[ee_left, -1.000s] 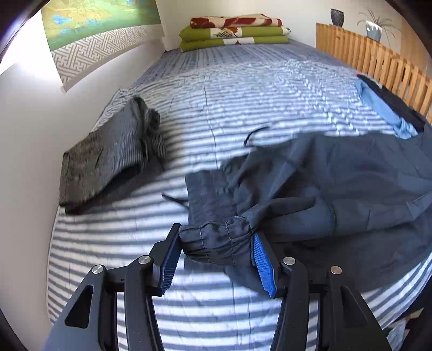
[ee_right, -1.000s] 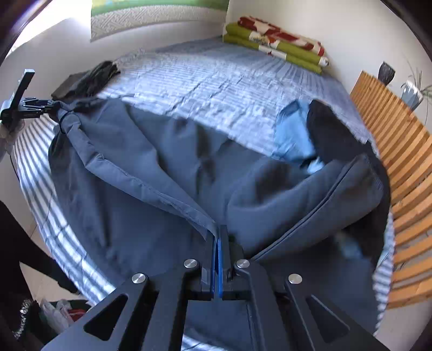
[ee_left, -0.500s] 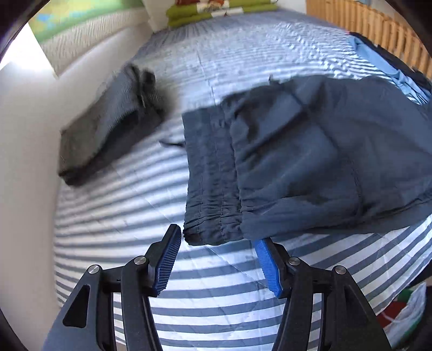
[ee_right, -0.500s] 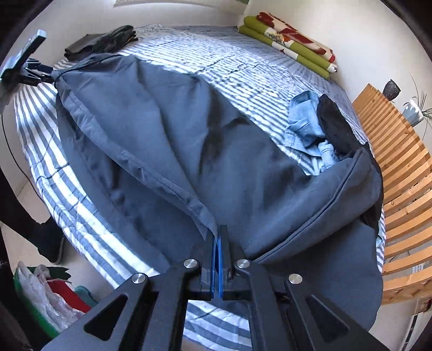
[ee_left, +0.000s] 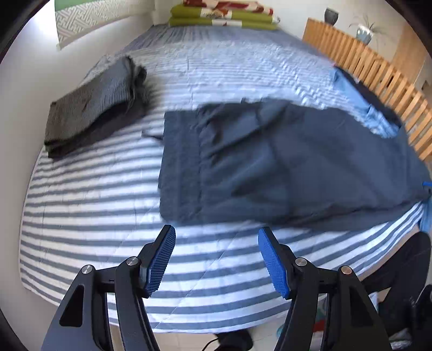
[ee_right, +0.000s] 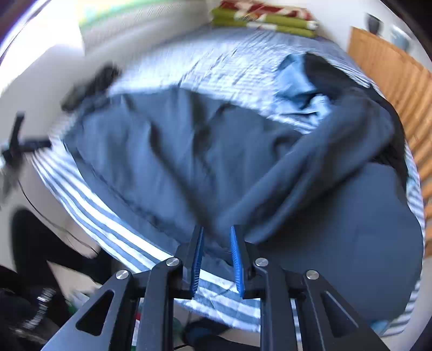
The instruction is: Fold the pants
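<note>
Releasing: both grippers appear to be letting go so the cloth can settle flat for the first fold.
Left gripper (ee_left: 216, 256): jaws spread wide and opening further, nothing between the blue ribbed pads (ee_left: 161, 259); it hangs over bare striped cover just near of the waistband, likely clear so it does not drag the fabric.
Right gripper (ee_right: 216, 259): jaws parting at this moment; a pinch of dark cloth sits in the gap, but the blur hides whether the pads touch it, and it looks slack rather than clamped.
Task's thing: dark navy-blue fabric pants (ee_left: 283, 164) lie spread across the near half of the bed, gathered elastic waistband to the left, legs running right.
Far leg end: in the right wrist view it is doubled back in a loose roll on the right, so the pants are laid out but not yet folded, by my reading.
Bed: blue-and-white striped quilted bed cover (ee_left: 94, 216) serves as the folding surface.
Far left: folded grey-striped garment (ee_left: 94, 102), set well apart, probably finished.
Far right: crumpled light-blue and black clothes (ee_right: 310, 86) beside the wooden slatted rail (ee_left: 378, 70), perhaps waiting.
Farthest: stack of green and red patterned folded blankets (ee_left: 224, 16) at the bed's head.
</note>
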`<state>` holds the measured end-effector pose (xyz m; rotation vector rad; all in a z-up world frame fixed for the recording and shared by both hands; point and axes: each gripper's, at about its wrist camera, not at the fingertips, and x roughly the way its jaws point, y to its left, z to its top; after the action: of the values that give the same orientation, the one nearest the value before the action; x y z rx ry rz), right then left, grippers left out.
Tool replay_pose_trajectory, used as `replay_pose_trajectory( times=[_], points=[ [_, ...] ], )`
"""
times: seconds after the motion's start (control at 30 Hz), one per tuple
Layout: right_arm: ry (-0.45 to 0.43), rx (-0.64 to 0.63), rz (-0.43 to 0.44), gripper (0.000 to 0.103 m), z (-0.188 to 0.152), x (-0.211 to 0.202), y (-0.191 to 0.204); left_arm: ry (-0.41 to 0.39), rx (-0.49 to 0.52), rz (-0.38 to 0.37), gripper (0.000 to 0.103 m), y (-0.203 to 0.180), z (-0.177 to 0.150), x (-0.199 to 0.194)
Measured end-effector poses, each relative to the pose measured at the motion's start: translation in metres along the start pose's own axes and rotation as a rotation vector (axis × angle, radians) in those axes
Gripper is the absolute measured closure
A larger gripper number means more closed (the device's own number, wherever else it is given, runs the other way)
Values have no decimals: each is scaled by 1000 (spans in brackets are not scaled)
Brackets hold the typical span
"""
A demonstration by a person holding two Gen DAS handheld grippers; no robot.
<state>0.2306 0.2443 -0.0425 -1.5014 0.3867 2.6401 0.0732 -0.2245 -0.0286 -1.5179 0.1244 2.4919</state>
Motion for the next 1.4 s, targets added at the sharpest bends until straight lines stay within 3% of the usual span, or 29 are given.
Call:
replay_pose_trajectory(
  times=[0.13, 0.3, 0.47, 0.67, 0.77, 0.87, 0.93, 0.97, 1.0, 1.03, 1.07, 1.27, 1.4],
  points=[
    [-109, 145, -127, 79, -1, -42, -50, -76, 12, -119, 35, -43, 37, -21],
    [-150, 508, -275, 76, -33, -77, -162, -101, 222, -234, 35, -161, 90, -10],
    [-110, 663, -261, 75, -64, -72, -235, -85, 390, -346, 35, -304, 142, 22],
    [-94, 754, -169, 75, -87, -45, -258, -53, 460, -477, 34, -460, 196, 62],
    [2, 659, -231, 75, -82, -24, -246, -17, 467, -510, 31, -525, 223, 89],
    [15, 570, -311, 75, -79, -26, -232, 28, 460, -492, 29, -575, 242, 118],
    [-13, 572, -274, 75, -81, -36, -231, 47, 401, -482, 30, -592, 255, 140],
    [-27, 584, -255, 75, -83, -41, -232, 53, 368, -485, 32, -598, 260, 149],
    [-48, 600, -235, 75, -86, -47, -234, 51, 354, -482, 51, -601, 262, 154],
    [-64, 611, -224, 75, -88, -52, -235, 50, 355, -452, 80, -610, 264, 157],
    [-84, 629, -210, 75, -91, -58, -238, 46, 366, -433, 86, -614, 262, 158],
    [-175, 685, -166, 75, -97, -82, -248, -58, 476, -463, 100, -633, 252, 117],
    [-215, 720, -122, 75, -97, -88, -257, -95, 567, -555, 103, -649, 235, 81]
  ],
)
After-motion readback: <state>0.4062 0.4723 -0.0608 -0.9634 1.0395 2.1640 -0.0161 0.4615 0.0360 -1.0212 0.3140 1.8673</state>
